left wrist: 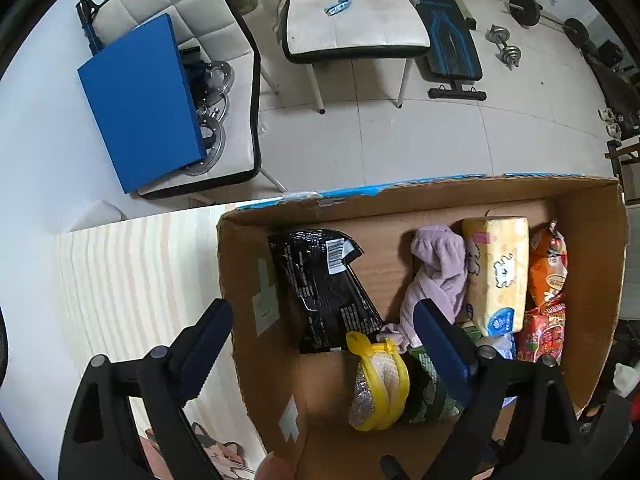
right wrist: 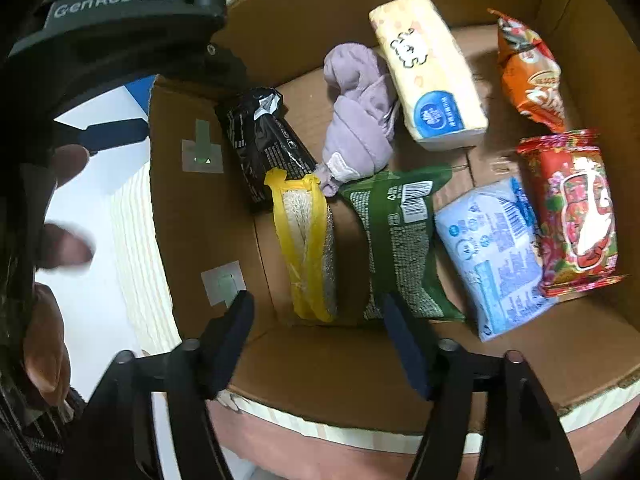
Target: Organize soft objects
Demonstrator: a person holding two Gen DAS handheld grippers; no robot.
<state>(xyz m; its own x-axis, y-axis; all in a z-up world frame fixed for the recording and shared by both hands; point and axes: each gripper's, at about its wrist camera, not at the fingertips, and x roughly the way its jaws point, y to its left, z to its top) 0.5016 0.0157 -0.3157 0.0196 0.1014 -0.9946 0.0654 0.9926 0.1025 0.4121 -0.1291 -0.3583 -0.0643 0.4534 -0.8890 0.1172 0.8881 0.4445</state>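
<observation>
A cardboard box [left wrist: 400, 200] [right wrist: 312, 364] holds soft items: a black packet [left wrist: 320, 288] [right wrist: 260, 144], a lilac cloth [left wrist: 436, 276] [right wrist: 360, 120], a yellow tissue pack [left wrist: 496, 272] [right wrist: 428, 72], a yellow-edged scrubber [left wrist: 380, 384] [right wrist: 304, 240], a green packet [right wrist: 400, 248], a blue wipes pack [right wrist: 492, 252], an orange snack bag [right wrist: 528, 72] and a red snack bag [right wrist: 572, 216]. My left gripper [left wrist: 324, 336] is open and empty, straddling the box's left wall. My right gripper [right wrist: 316, 340] is open and empty over the box's near edge.
The box sits on a striped table mat [left wrist: 132, 280]. Beyond the table stand two white chairs [left wrist: 352, 20], one with a blue board [left wrist: 140, 108] on it. A weight bench [left wrist: 448, 40] and dumbbells [left wrist: 504, 44] lie on the tiled floor.
</observation>
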